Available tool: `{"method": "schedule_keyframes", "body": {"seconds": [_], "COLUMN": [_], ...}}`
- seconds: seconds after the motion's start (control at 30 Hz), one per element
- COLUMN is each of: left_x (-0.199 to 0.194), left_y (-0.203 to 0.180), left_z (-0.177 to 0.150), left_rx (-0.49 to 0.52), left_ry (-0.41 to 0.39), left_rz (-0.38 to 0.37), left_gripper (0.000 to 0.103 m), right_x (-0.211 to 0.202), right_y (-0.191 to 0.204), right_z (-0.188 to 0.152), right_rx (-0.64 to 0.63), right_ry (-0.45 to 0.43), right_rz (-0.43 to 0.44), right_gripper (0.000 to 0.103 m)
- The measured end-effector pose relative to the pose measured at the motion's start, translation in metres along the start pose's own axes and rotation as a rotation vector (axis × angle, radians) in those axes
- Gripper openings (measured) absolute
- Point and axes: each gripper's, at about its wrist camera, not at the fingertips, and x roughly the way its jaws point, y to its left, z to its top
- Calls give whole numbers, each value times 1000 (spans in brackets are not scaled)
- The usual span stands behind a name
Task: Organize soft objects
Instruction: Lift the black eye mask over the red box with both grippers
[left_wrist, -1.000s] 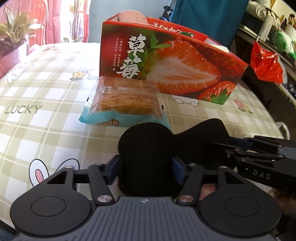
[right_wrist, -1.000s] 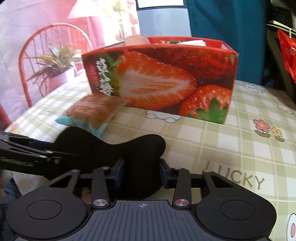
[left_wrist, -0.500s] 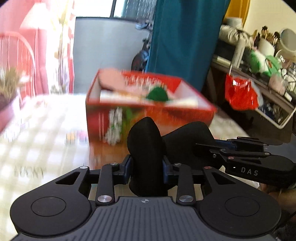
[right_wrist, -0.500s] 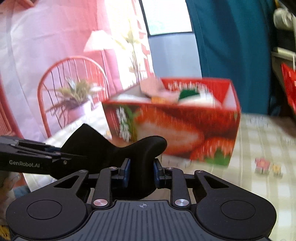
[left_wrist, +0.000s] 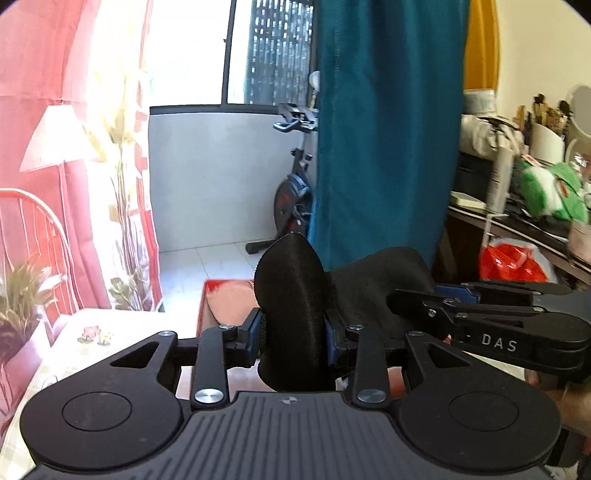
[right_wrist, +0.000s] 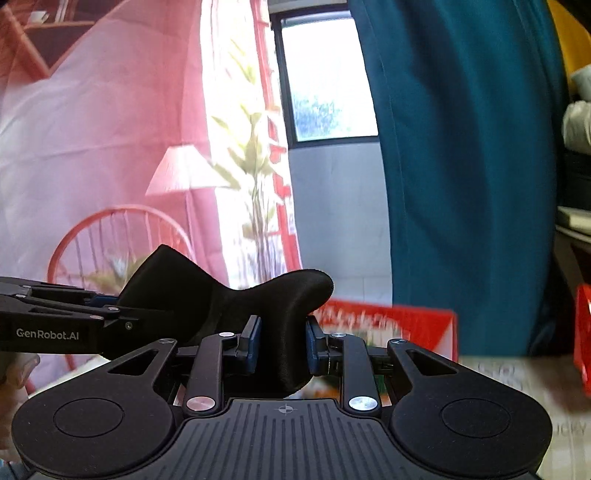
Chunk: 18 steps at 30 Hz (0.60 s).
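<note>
Though clamped, black pad (left_wrist: 295, 295) (crosswise)

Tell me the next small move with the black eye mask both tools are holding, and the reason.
Probably carry it forward and lower it over the red strawberry-print cardboard box. The left tool and the right tool are each shut on one end of the black soft fabric eye mask, held up in the air, and the box lies ahead and below, with a pink soft item already inside.
</note>
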Motion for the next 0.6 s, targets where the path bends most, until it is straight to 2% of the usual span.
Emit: {"method": "schedule_keyframes", "body": {"seconds": [0.1, 0.23, 0.3, 0.37, 0.43, 0.5, 0.6], "left_x": [26, 51, 67, 84, 97, 106, 118], "left_y": [1, 0, 2, 4, 8, 10, 18], "left_z": [4, -3, -6, -12, -17, -20, -20], "left_rx": [-5, 35, 41, 48, 63, 80, 56], "left_ry": [27, 47, 82, 131, 158, 166, 182], "left_rz": [-6, 8, 5, -8, -4, 16, 32], "left_gripper": [36, 36, 38, 43, 57, 63, 64], "right_x": [20, 46, 56, 70, 82, 95, 111], "right_y": [-12, -26, -29, -35, -39, -46, -53], "right_z": [5, -3, -10, -18, -26, -32, -40], "right_rx": [46, 92, 91, 94, 108, 133, 180], "right_ry": [15, 66, 96, 147, 191, 228, 279], "right_rz": [-21, -54, -71, -93, -118, -143, -173], "right_gripper": [22, 22, 22, 22, 22, 22, 23]}}
